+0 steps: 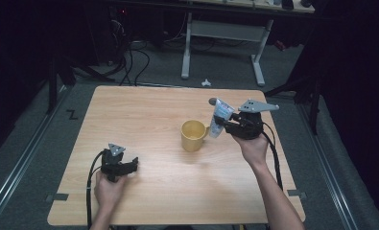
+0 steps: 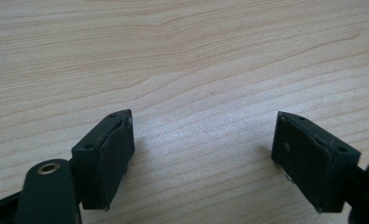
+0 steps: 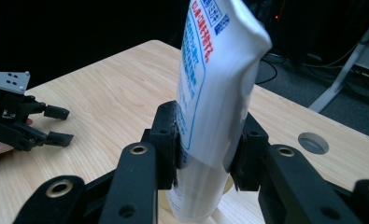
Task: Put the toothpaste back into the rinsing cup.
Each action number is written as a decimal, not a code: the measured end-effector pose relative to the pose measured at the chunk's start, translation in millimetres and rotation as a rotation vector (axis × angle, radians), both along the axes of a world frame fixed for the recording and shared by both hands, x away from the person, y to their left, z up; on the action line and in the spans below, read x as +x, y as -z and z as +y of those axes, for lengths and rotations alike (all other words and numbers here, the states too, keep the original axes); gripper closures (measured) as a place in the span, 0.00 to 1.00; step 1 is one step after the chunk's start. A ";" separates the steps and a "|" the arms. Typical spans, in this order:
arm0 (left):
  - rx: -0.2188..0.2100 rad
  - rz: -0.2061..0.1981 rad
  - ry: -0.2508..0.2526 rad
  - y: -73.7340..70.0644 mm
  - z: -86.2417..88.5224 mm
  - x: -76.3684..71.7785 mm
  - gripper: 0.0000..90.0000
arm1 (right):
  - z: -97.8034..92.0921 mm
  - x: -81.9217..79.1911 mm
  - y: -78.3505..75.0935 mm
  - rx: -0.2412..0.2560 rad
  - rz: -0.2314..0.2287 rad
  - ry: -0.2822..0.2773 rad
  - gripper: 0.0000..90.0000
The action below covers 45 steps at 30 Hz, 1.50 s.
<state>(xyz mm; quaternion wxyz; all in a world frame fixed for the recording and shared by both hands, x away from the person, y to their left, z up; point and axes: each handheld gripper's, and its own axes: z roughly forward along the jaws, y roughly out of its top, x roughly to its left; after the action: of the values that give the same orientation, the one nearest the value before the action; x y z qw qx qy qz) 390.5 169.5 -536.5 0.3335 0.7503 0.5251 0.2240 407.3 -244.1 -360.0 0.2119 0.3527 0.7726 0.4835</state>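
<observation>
Right gripper [image 1: 224,123] clamped on white tube [image 1: 220,116], jaws pinching mid-body, tube near upright, cap end up. Tube held above worktop [image 1: 144,103], just at 3 o'clock of yellow mug [image 1: 193,135], lower end beside handle. Tube soft: wall dents under my jaws in right gripper view [image 3: 218,100]. Likely light, slick plastic, could slip; mid-body grip fine, firmer near cap shoulder. Left gripper [image 1: 130,165] at 8 o'clock of mug, resting on worktop, jaws wide apart, empty.
</observation>
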 end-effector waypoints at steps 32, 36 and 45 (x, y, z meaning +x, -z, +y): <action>-0.002 0.000 0.002 0.0 0.3 0.2 0.24 | 36.7 20.6 0.0 0.003 -0.001 -0.050 0.75; -0.002 0.000 0.002 0.0 0.3 0.3 0.24 | 42.4 22.6 0.9 -0.006 -0.001 -0.056 0.75; -0.002 0.000 0.002 0.0 0.3 0.4 0.24 | 49.4 27.2 6.0 -0.015 0.008 -0.059 0.74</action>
<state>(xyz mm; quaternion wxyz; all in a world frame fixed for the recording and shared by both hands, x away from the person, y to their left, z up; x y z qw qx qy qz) 390.9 169.8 -536.5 0.3343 0.7507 0.5244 0.2230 434.5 -194.7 -366.0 0.1971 0.3299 0.7870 0.4826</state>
